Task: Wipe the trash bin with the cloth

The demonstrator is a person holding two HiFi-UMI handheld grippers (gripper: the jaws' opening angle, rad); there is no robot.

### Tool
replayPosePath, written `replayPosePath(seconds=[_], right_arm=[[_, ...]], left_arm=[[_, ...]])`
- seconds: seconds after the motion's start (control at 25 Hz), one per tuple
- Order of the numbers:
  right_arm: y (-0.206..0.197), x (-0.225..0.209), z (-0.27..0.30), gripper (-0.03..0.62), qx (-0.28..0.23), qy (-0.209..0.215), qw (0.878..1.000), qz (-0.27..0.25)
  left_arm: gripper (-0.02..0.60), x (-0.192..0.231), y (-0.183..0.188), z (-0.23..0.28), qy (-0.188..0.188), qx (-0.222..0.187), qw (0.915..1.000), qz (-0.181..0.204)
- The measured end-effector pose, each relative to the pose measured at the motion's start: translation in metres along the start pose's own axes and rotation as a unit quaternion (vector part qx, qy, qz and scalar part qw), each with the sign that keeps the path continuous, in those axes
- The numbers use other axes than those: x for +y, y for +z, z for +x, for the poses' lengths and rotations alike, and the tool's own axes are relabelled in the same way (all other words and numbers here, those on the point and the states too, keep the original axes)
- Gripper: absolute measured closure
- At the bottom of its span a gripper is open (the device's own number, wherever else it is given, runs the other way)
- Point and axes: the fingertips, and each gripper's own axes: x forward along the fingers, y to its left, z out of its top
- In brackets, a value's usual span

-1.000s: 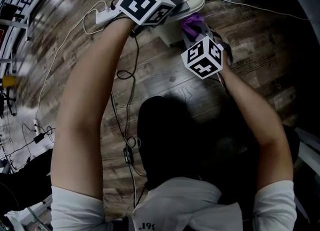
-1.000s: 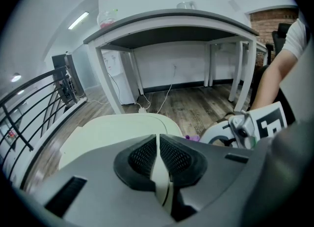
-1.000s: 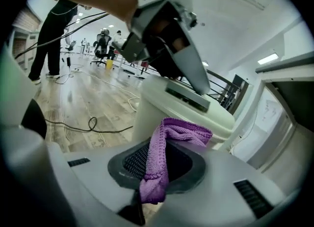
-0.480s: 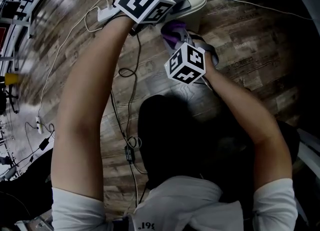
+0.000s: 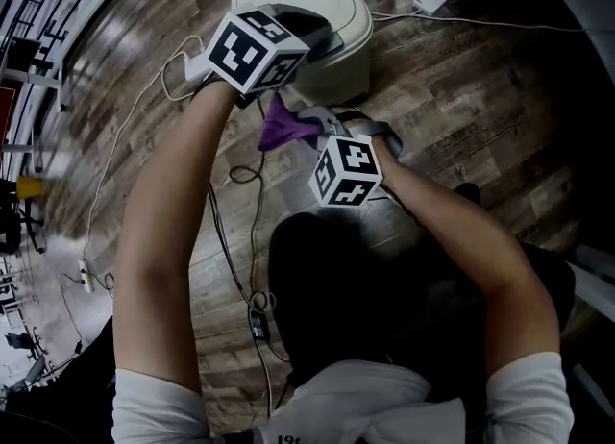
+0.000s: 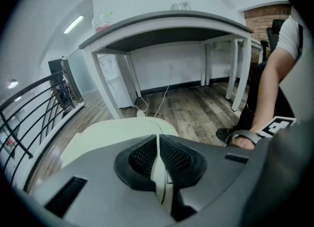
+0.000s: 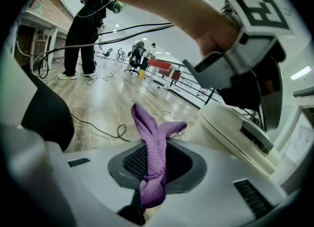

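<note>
Nearby, loose cables (image 5: 244, 175) cross floor (image 5: 461, 96) beside trash bin (image 5: 322, 0).

Left arm (image 5: 173, 240) stretches long up the left side of the frame. The left hand-held gripper (image 6: 158, 145) sits at upper centre, tipped downward, jaws pressed together. Right arm (image 5: 452, 231) bends in from lower right. The right hand-held gripper (image 7: 153, 164) is mid-frame, aimed up-left, jaws clamped on the purple cloth (image 7: 149, 127).
</note>
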Motion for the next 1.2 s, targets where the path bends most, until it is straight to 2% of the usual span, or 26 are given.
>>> replayPosePath(seconds=[0.08,0.2,0.28,0.36,0.44,0.48,0.6,0.64,0.68,0.76,0.84,0.92,1.2], right_arm=[[-0.022,-0.01,-0.007,0.526,0.019,-0.015,0.999,0.02],[-0.062,-0.026,-0.021,0.526,0.051,-0.038,0.996,0.069],[-0.092,-0.041,-0.029,0.526,0.073,-0.061,0.99,0.108],[-0.122,-0.06,-0.037,0.526,0.089,-0.095,0.978,0.161],[-0.155,-0.079,-0.048,0.526,0.099,-0.142,0.957,0.233],[-0.171,-0.088,-0.054,0.526,0.102,-0.169,0.942,0.272],[-0.216,-0.108,-0.07,0.526,0.087,-0.243,0.885,0.388],[-0.227,-0.112,-0.074,0.526,0.08,-0.26,0.87,0.412],[-0.234,-0.114,-0.075,0.526,0.074,-0.273,0.859,0.427],[-0.241,-0.117,-0.075,0.526,0.06,-0.288,0.846,0.444],[-0.24,-0.118,-0.073,0.526,0.046,-0.294,0.842,0.451],[-0.234,-0.121,-0.067,0.526,0.038,-0.289,0.847,0.444],[-0.204,-0.125,-0.038,0.526,0.028,-0.251,0.891,0.378]], left_arm=[[0.563,-0.009,0.006,-0.004,-0.011,-0.012,0.9997,0.02],[0.563,-0.022,0.005,0.001,-0.03,-0.001,0.9986,0.044],[0.563,-0.023,0.0,0.007,-0.033,0.007,0.9986,0.041],[0.563,-0.019,-0.002,0.011,-0.027,0.001,0.9993,0.025],[0.566,-0.018,-0.002,0.011,-0.022,-0.003,0.9996,0.016],[0.568,-0.018,-0.002,0.011,-0.022,-0.002,0.9996,0.016],[0.568,-0.019,0.0,0.011,-0.027,-0.002,0.9996,0.013],[0.569,-0.019,0.0,0.011,-0.029,-0.002,0.9995,0.011],[0.568,-0.02,-0.001,0.011,-0.03,-0.002,0.9995,0.01],[0.568,-0.021,-0.001,0.01,-0.031,-0.001,0.9995,0.006],[0.569,-0.022,-0.002,0.009,-0.032,0.0,0.9995,0.002],[0.568,-0.022,0.0,0.008,-0.034,-0.003,0.9994,-0.001],[0.568,-0.017,0.004,0.009,-0.037,0.0,0.9993,-0.005]])
